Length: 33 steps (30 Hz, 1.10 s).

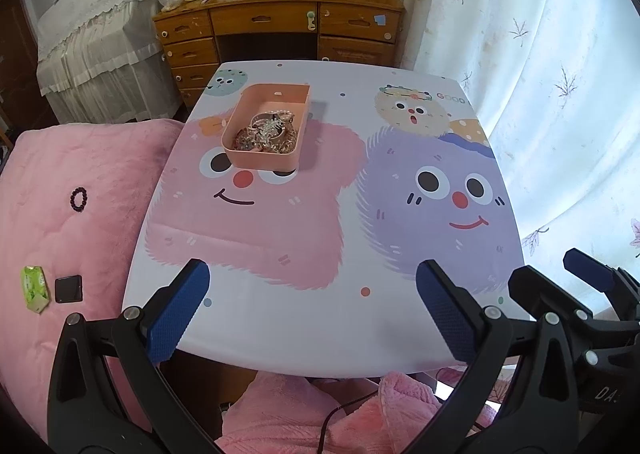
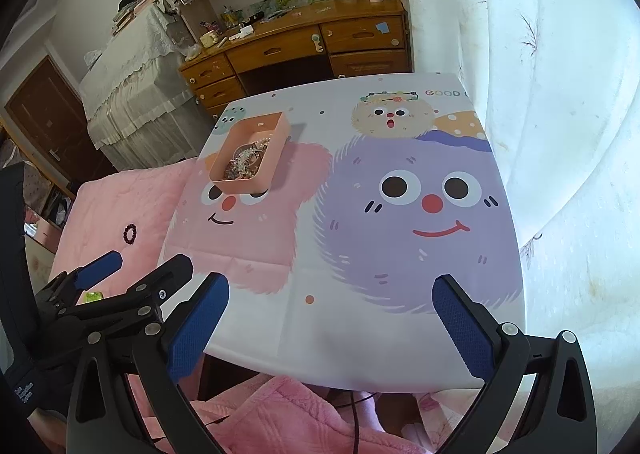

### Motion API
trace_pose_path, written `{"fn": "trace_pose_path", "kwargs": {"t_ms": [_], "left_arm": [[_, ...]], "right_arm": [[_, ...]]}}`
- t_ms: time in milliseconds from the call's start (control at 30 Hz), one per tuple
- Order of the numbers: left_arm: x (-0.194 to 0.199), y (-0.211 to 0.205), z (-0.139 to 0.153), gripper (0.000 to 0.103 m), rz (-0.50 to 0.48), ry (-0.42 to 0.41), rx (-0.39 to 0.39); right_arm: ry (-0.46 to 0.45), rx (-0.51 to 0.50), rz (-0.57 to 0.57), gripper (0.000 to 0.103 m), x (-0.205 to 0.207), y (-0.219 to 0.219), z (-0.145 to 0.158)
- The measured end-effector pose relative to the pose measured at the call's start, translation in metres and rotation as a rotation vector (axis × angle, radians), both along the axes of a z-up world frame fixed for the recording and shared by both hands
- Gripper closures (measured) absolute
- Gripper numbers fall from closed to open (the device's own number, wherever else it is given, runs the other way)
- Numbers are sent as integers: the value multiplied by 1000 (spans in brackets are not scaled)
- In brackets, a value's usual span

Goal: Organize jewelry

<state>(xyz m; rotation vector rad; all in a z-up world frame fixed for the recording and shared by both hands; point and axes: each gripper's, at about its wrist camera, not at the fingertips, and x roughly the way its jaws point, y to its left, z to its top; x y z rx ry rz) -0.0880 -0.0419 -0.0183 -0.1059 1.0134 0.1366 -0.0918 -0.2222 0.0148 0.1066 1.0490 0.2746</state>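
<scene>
A pink open box (image 1: 240, 130) (image 2: 272, 170) stands on the far left part of the cartoon-print table (image 1: 320, 234) (image 2: 340, 254). A heap of jewelry (image 1: 266, 132) (image 2: 242, 164) lies inside it. A dark bead bracelet (image 1: 79, 199) (image 2: 130, 233) lies on the pink bedding left of the table. My left gripper (image 1: 312, 302) is open and empty above the table's near edge. My right gripper (image 2: 332, 318) is open and empty, also at the near edge, to the right of the left one.
Pink bedding (image 1: 60, 214) adjoins the table's left side, with a green packet (image 1: 35, 288) and a small black square (image 1: 68, 288) on it. A wooden desk (image 1: 280, 22) stands beyond the table. A white curtain (image 1: 540, 74) hangs on the right.
</scene>
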Motion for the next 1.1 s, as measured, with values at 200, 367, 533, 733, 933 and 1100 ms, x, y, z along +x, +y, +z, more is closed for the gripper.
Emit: {"fn": "trace_pose_path", "kwargs": {"t_ms": [200, 367, 533, 733, 933, 1100], "left_arm": [[4, -2, -1, 1, -8, 7, 2], [5, -3, -1, 1, -7, 9, 6], [5, -3, -1, 1, -9, 10, 6], [6, -3, -1, 1, -9, 11, 5], [7, -2, -3, 1, -11, 14, 6], [8, -3, -3, 1, -11, 14, 7]], "right_arm": [[7, 2, -1, 0, 3, -2, -2], [5, -2, -1, 0, 4, -3, -3], [7, -1, -1, 0, 5, -4, -3], [8, -4, -2, 0, 7, -7, -5], [10, -5, -2, 0, 9, -9, -6], [10, -5, -2, 0, 9, -9, -6]]}}
